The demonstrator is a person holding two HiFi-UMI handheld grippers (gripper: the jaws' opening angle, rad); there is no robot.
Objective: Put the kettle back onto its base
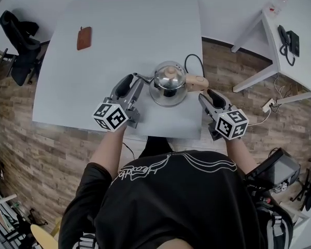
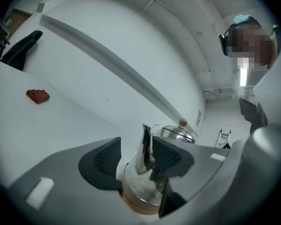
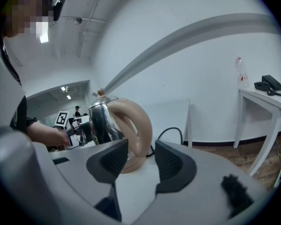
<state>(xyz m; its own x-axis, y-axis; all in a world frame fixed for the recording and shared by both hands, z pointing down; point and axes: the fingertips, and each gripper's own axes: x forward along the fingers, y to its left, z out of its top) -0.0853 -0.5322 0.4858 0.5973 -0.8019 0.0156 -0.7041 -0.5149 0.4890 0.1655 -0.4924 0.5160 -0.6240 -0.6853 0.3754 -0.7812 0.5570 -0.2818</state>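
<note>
Kettle (image 1: 167, 84) | spout (image 2: 145, 146) between parted jaws of left hand-held gripper (image 2: 136, 150) | handle (image 3: 136, 125) before right hand-held gripper (image 3: 141, 156) (also released)

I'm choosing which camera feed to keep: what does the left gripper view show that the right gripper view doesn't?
Only left: the spout and a reddish-brown pouch. Only right: the beige handle, the black cord and a telephone. Both: the steel kettle.

- We see the kettle (image 1: 168, 84) on its base (image 2: 140, 204), near the table's (image 1: 119, 30) front edge.
- Left of the kettle, our left gripper (image 1: 137, 84) straddles the spout (image 2: 145, 146).
- Right of the kettle, our right gripper (image 1: 206, 94) faces the handle (image 3: 136, 125).
- Far behind-left of the kettle lies a pouch (image 1: 84, 38).
</note>
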